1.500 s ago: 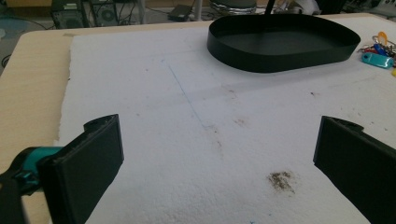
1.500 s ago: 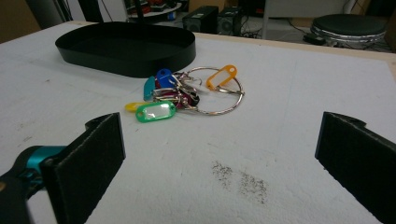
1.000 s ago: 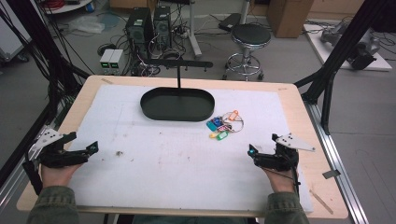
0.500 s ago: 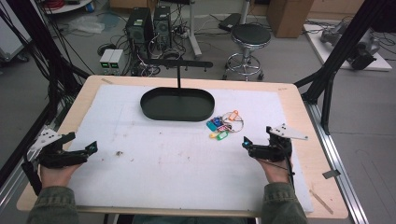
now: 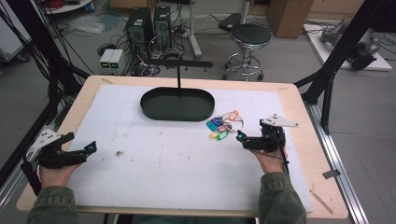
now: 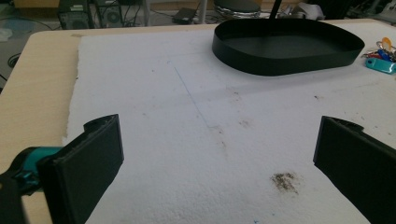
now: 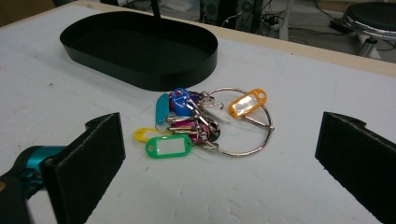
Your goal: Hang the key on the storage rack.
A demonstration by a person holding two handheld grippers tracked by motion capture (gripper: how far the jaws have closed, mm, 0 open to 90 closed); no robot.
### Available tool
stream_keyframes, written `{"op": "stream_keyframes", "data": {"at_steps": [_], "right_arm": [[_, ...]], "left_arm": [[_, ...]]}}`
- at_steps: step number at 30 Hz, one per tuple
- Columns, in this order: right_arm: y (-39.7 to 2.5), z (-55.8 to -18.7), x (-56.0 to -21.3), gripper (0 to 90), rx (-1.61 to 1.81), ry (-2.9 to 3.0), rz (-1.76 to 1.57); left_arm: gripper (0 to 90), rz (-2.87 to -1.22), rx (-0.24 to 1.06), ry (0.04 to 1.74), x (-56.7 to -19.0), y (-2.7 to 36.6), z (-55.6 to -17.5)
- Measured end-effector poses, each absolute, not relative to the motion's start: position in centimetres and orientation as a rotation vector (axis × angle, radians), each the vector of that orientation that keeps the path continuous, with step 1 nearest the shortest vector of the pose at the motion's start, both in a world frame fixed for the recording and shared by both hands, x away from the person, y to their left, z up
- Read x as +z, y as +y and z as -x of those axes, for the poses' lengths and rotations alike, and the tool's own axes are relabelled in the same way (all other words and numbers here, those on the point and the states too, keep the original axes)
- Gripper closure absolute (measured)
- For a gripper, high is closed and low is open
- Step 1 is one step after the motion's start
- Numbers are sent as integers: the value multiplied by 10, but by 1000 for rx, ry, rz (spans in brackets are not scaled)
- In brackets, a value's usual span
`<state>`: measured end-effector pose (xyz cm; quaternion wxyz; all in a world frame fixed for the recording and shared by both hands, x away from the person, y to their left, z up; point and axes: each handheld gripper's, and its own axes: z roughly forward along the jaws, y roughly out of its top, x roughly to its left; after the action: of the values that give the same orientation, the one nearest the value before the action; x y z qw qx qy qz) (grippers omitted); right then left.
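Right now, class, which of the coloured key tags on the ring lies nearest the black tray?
The teal tag: it lies closest to the black tray, while the green tag and yellow tag lie farther back and the orange tag off to the side.

No legible text, number or brand anywhere, the coloured plastic key tags' label windows blank.

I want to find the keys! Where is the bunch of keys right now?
The bunch of keys lies on the white mat, just right of the black oval tray in the high view, with the right gripper open and pointing at it from close by.
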<state>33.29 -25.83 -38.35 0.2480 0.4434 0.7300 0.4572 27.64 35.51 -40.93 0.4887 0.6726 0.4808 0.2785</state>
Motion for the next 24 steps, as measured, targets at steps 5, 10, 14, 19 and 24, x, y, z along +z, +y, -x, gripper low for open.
{"op": "stream_keyframes", "data": {"at_steps": [5,10,14,19,24], "right_arm": [[-255,-340,-383,8,1243,2003,-1201],[-252,-349,-384,8,1252,2006,-1222],[-245,-356,-383,9,1224,2039,-1209],[-238,-366,-380,8,1198,2058,-1193],[-230,-378,-375,26,1169,2089,-1152]], "left_arm": [[20,-1633,677,1170,-409,354,-277],[20,-1634,677,1168,-409,355,-277],[20,-1634,676,1170,-410,354,-277],[20,-1633,677,1170,-410,355,-277],[20,-1636,677,1171,-410,355,-277]]}}
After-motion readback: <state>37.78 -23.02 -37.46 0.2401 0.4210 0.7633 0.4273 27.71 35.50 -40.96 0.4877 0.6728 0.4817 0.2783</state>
